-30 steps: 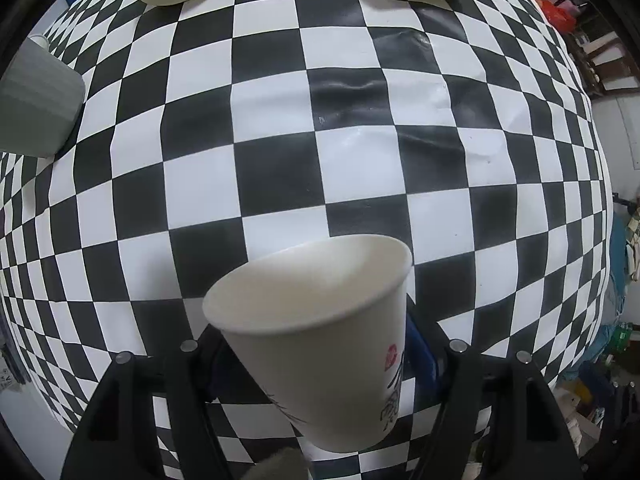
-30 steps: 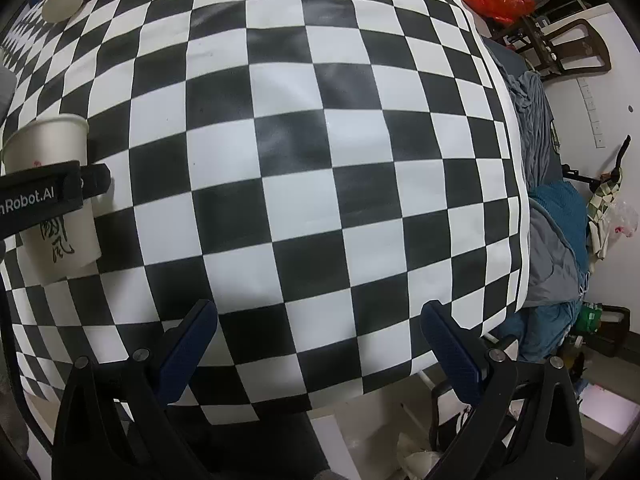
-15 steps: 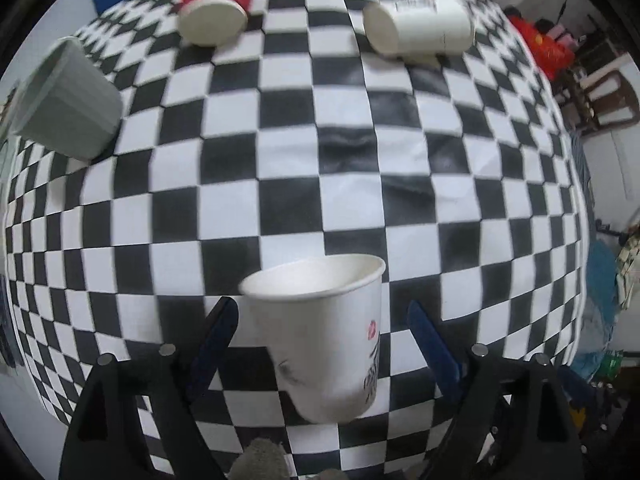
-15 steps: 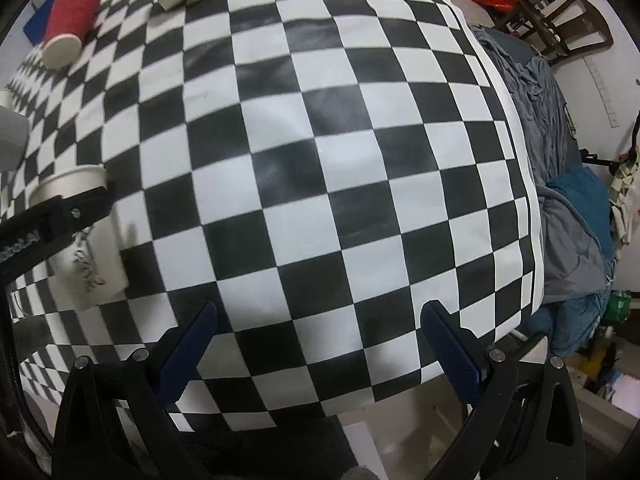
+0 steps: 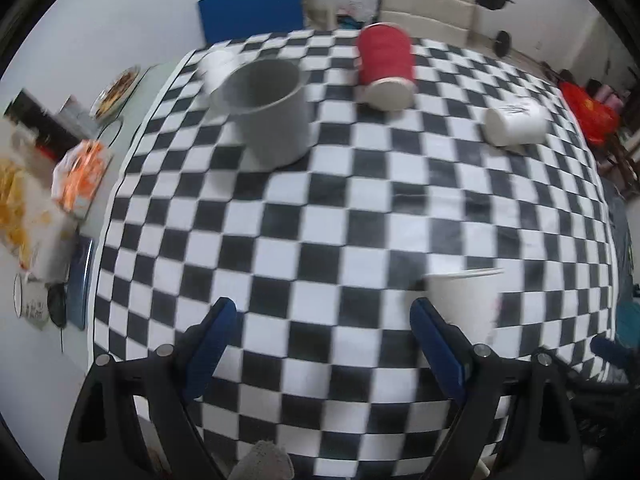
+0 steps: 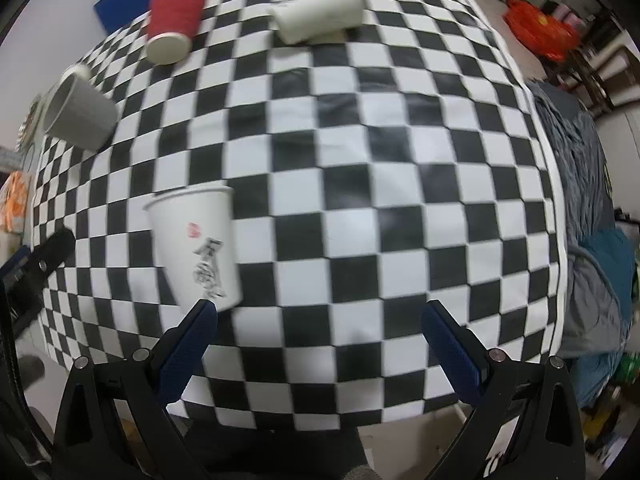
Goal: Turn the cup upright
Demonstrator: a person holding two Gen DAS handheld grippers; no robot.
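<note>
1. Checkered tablecloth (image 5: 360, 208) fills the surface; snack packets (image 5: 76, 176) sit off its left edge, and a blue mat (image 5: 250, 8) leans against the far wall.
2. Left to right at the back: grey mug (image 5: 268, 108) upright, red cup (image 5: 386, 66) on its side, white cup (image 5: 516, 126) on its side.
3. Left gripper (image 5: 320, 344) is spread wide, gripping nothing; the printed paper cup (image 5: 466, 304) stands upright just outside its right finger.
4. Right gripper (image 6: 320, 340) is spread too, empty, with that cup (image 6: 200, 244) just beyond its left finger.
</note>
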